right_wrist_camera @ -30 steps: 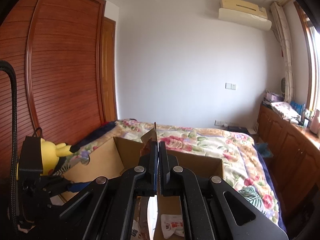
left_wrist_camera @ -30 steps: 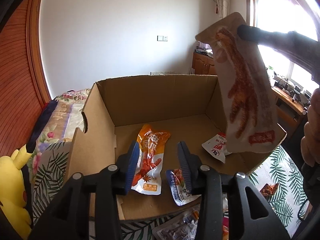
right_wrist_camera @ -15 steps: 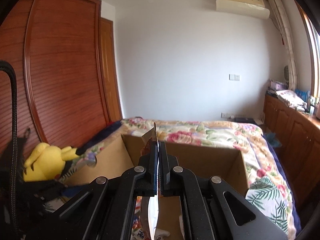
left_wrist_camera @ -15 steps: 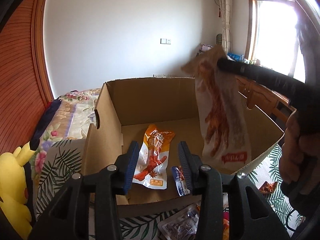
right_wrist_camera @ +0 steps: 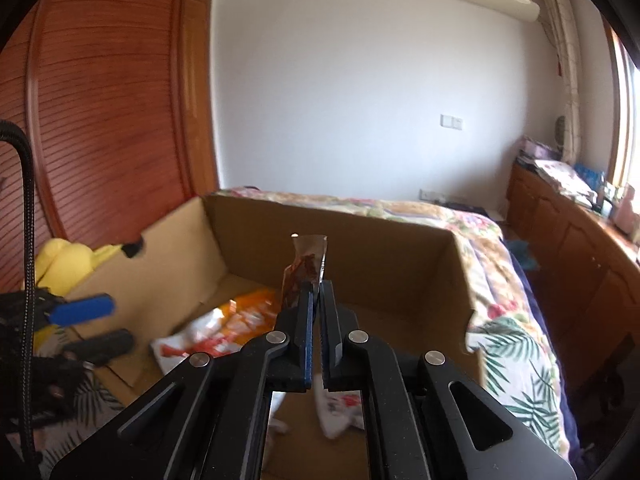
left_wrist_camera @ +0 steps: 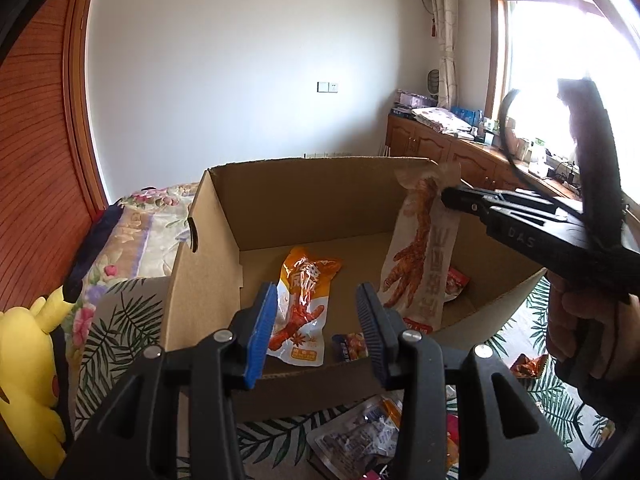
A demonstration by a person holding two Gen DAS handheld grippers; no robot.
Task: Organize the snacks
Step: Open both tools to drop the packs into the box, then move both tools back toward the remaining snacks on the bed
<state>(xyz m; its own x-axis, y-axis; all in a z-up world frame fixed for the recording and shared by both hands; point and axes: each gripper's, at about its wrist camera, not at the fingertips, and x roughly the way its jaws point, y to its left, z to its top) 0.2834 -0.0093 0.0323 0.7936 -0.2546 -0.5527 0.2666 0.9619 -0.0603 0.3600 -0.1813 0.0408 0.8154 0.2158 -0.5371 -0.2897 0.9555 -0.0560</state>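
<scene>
The right gripper [right_wrist_camera: 316,316] has its fingers pressed together on the top end of a long pouch [left_wrist_camera: 420,256]. The pouch hangs with its long axis nearly vertical, over the right part of the open box [left_wrist_camera: 304,196], and its lower end is already below the rim. I judge that the coming move is only a release, because the pouch points straight down to the bare floor of the box beside the orange pack [left_wrist_camera: 304,300]. The left gripper [left_wrist_camera: 316,332] waits at the near wall, fingers apart and empty.

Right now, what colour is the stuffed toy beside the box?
Yellow stuffed toy, clearest in the left wrist view.
</scene>
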